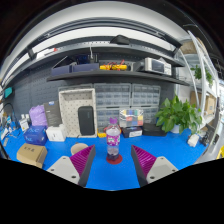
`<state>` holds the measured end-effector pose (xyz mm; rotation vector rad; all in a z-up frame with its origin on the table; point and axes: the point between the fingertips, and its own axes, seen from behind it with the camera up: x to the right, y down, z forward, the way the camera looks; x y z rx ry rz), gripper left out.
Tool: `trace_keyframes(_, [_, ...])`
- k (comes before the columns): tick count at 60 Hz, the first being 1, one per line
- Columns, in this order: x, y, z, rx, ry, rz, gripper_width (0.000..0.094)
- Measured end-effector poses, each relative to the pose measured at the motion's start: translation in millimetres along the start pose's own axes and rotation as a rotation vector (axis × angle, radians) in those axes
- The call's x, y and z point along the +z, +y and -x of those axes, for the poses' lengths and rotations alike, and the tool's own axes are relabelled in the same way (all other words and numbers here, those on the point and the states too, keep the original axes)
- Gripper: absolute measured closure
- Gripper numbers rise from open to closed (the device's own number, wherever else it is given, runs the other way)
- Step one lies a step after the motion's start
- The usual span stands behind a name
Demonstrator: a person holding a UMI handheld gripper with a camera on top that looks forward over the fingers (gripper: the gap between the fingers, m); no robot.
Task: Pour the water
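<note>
No legible text anywhere

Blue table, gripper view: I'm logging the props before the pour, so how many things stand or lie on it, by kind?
Bottle with pink cap, between and just beyond the open fingers of the hand-held gripper: 1
Potted plant: 1
Cardboard box: 1
Purple bag: 1
Total: 4
Small items farther back on the blue table are too unclear to count.

A blue table (170,150) carries a small bottle (113,139) standing upright at its middle. Left of the bottle lie a cardboard box (32,154) and a round wooden piece (79,148); a potted plant (180,113) stands to its right.
</note>
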<state>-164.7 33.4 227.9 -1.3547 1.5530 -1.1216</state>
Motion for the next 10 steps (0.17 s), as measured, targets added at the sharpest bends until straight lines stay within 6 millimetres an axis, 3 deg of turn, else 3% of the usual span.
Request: trace_keyframes(10, [-4.8,4.8,-3.2,-0.002,0.007,0.011,0.0218])
